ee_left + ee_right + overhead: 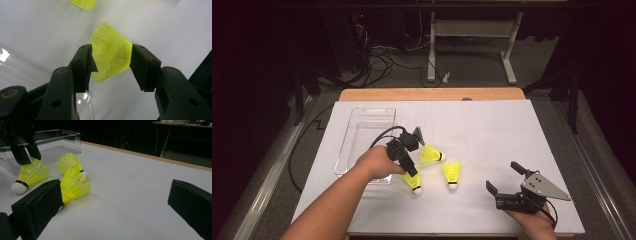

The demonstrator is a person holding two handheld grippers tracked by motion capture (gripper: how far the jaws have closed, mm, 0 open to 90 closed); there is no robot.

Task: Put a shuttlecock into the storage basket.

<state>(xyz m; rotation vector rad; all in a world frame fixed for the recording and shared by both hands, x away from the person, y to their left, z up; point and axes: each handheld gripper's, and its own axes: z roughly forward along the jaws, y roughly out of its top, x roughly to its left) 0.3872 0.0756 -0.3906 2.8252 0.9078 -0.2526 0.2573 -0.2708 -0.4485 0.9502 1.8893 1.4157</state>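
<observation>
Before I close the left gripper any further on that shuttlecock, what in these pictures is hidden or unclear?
- Left gripper view: the held-between shuttlecock shows only its skirt; the cork lies behind the jaws, and pad contact on the skirt is unclear.
- High view: the left gripper covers most of that shuttlecock.
- Right gripper view: its near jaw hides the cork of the middle shuttlecock; the clear tray is cut off at the left edge.

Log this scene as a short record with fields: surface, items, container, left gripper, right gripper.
surface: white table
items: three yellow shuttlecocks; nearest, middle, far
container: clear tray, nothing visible inside, left of the shuttlecocks
left gripper: jaws either side of the nearest shuttlecock's skirt, pads at its edges
right gripper: open, nothing between its jaws, apart from the shuttlecocks
</observation>
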